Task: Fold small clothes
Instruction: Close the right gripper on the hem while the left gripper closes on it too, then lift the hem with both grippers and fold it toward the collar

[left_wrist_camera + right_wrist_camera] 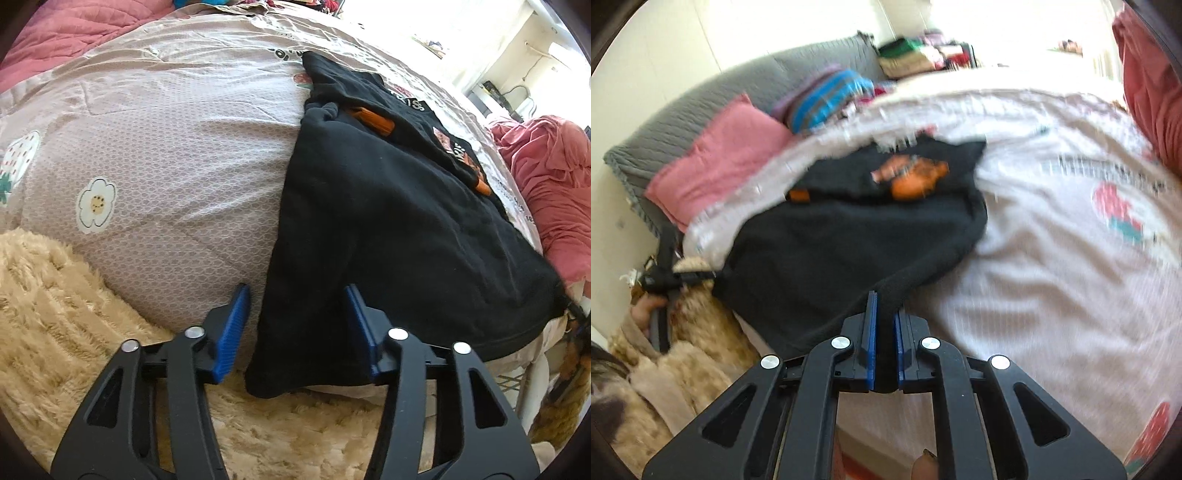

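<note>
Two hand-held grippers work one black garment (388, 229) spread on the bed (166, 147), whose quilt is pale with flower and strawberry prints. At the left, a shaggy beige blanket (66, 332) lies along the bed's near edge. The left hand-held gripper (295, 299) straddles the garment's lower corner there: its blue pads stand apart, one beside the cloth's edge and one over the black fabric, and neither visibly presses on it. The right wrist view, though blurred, suggests that corner is caught, so the grip there is uncertain at best.

Across the middle, the garment lies partly doubled, orange trim and a printed patch showing near its far end.

At the right, the right hand-held gripper (885, 314) is clamped shut on a rolled ridge of the black cloth, which runs up from between its pads.

My worry: if the right side lifts or carries its edge over while the left corner is not truly pinned, the whole garment could drag across the slippery quilt instead of folding, or slide off the bed's edge. The bunched ridge could also leave a crooked, lumpy crease.
</note>
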